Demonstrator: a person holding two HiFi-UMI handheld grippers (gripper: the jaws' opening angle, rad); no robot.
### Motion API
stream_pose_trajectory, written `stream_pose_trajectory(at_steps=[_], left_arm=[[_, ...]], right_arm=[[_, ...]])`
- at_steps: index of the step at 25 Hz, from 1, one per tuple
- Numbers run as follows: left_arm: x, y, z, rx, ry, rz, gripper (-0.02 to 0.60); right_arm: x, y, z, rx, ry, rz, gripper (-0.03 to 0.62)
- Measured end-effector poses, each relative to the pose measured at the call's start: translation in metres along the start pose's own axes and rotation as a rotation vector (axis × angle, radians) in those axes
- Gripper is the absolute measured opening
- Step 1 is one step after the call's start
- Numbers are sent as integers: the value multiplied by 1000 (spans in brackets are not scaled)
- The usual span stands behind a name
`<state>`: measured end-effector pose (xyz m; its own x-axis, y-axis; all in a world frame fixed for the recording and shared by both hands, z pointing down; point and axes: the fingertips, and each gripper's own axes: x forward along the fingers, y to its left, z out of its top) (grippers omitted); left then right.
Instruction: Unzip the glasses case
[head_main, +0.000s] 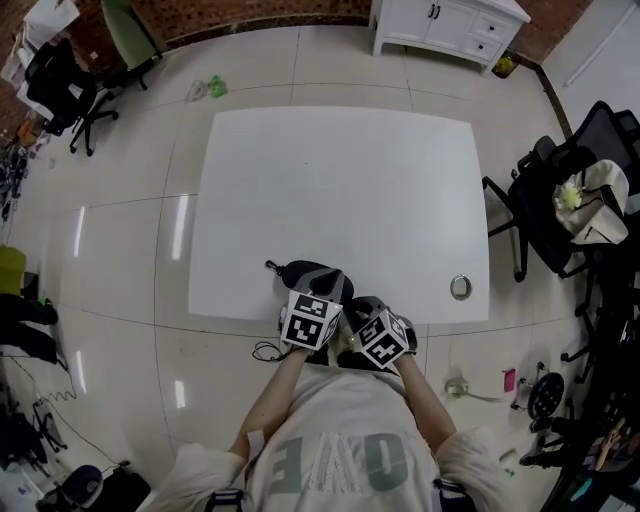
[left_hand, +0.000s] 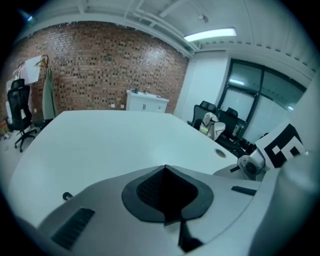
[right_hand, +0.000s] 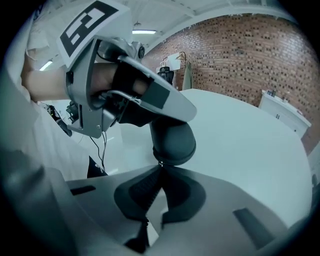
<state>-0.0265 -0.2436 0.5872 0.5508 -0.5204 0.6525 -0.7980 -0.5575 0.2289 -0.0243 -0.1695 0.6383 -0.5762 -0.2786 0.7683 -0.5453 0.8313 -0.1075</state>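
Glasses case, mostly hidden beneath left gripper and right gripper in the head view; zip pull too small to discern.

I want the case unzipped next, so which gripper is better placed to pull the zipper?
The right gripper. Its shut jaws meet on the zipper pull at the end of the glasses case; the left gripper, also shut, lies over the case.

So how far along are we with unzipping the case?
Done: the left gripper, jaws together, rests on top of the case, apparently steadying it at the table's near edge. In hand: the right gripper is shut on the small metal pull at the case's end. Left: the whole unzip; the case looks closed, with no gap showing.
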Motion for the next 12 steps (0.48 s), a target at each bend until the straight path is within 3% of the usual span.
stream_pose_trajectory(at_steps=[6,12], left_arm=[[3,-2,-1,-24,0,-18,2],[3,-4,2,-70,-12,-33,2]], right_arm=[[-4,-32,-6,9,5,-48,0],[-3,-48,-1,-133,63,31,0]])
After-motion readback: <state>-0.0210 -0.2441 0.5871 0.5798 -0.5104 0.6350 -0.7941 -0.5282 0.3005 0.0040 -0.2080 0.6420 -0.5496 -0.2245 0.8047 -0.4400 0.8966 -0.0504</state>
